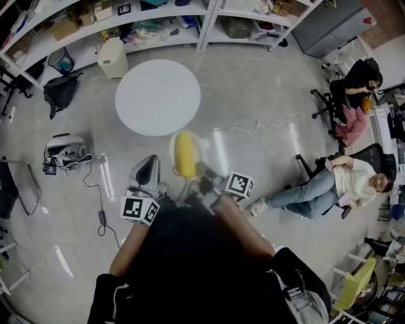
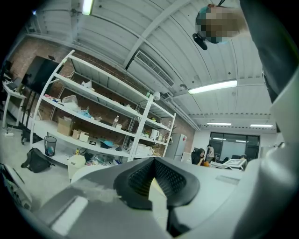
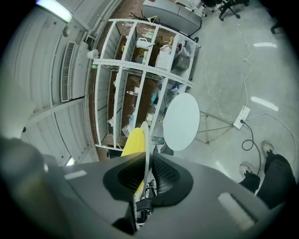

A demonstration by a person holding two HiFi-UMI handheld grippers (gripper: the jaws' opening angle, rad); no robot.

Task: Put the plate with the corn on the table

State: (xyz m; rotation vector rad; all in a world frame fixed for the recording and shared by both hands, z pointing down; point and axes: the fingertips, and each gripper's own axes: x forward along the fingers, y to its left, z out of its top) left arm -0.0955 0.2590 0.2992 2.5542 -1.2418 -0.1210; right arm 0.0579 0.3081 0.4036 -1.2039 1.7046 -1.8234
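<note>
A white plate [image 1: 177,149] carrying a yellow corn cob [image 1: 185,154] hangs in the air just in front of the round white table [image 1: 158,96], over the floor. My right gripper [image 1: 204,172] is shut on the plate's near rim. In the right gripper view the plate [image 3: 146,135] stands edge-on between the pads, the corn [image 3: 133,142] on its left side and the table [image 3: 181,121] beyond. My left gripper [image 1: 145,171] is to the left of the plate, apart from it. Its jaws meet at the tips with nothing between them [image 2: 154,161].
White shelving [image 1: 158,19] full of boxes runs along the back. A white bin [image 1: 112,58] and a black bag [image 1: 61,92] sit near the table. A power strip with cables [image 1: 63,154] lies on the floor at left. Two people sit on office chairs [image 1: 345,180] at right.
</note>
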